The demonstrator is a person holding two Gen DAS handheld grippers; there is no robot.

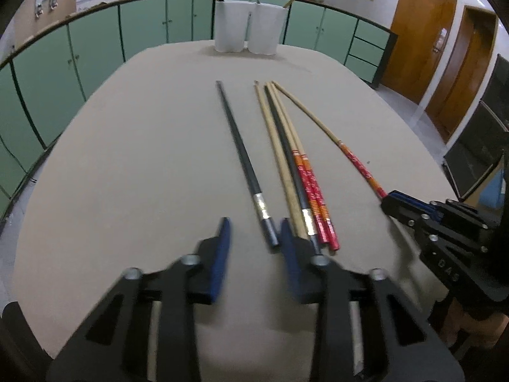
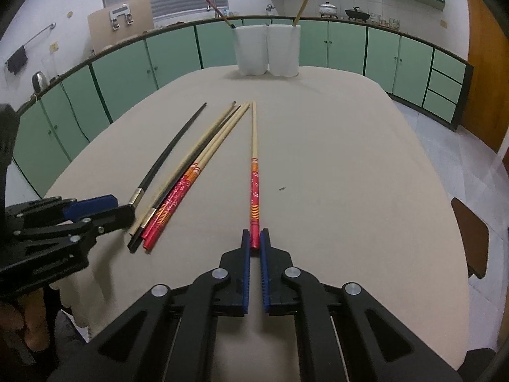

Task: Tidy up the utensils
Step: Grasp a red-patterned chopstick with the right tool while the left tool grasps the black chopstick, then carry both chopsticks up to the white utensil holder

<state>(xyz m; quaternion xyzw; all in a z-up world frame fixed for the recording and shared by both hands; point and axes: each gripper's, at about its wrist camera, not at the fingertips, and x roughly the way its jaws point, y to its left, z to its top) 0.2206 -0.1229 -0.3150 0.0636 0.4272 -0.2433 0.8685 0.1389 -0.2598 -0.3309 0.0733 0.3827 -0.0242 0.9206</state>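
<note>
Clamping shut at lower centre, right gripper (image 2: 255, 242) pinching the painted end of the lone red-handled chopstick (image 2: 254, 172), tip pointing up-frame toward the two white holders (image 2: 267, 49) at the table's (image 2: 366, 175) far edge. Hanging wide in its own view, left gripper (image 1: 254, 232) straddling the silver-banded black chopstick (image 1: 241, 156) beside the bundle (image 1: 296, 172), pads not pressing. Probably starting a pickup; next, lifting level and steering the tip into a holder.
</note>
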